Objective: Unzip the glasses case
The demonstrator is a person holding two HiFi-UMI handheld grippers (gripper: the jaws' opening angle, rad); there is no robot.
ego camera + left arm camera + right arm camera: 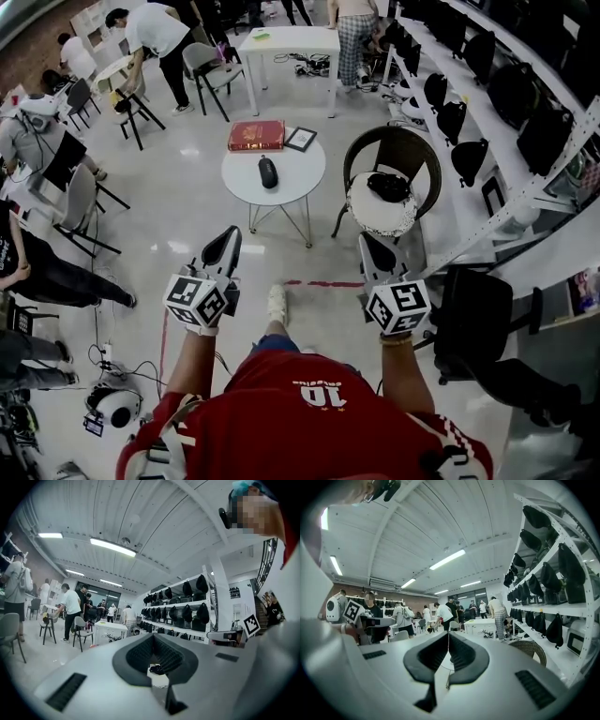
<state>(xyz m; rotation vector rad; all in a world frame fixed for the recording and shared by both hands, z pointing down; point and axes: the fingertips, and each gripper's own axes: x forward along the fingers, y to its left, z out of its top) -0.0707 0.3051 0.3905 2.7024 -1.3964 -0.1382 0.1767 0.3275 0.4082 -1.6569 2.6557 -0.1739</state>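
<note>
glasses case (pixel 268 172) on round table (pixel 302 178), well ahead, long axis running away from person. left gripper (pixel 227 240) nearer than right gripper (pixel 368 245); both jaws together, empty.

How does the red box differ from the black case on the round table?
Colour: the box is red, the case black.
Shape: the box is a flat rectangle, the case a rounded oblong.
Size: the box is clearly larger than the case.
Place: the box sits at the far edge of the table, the case near its middle.
Both lie flat on that table.
</note>
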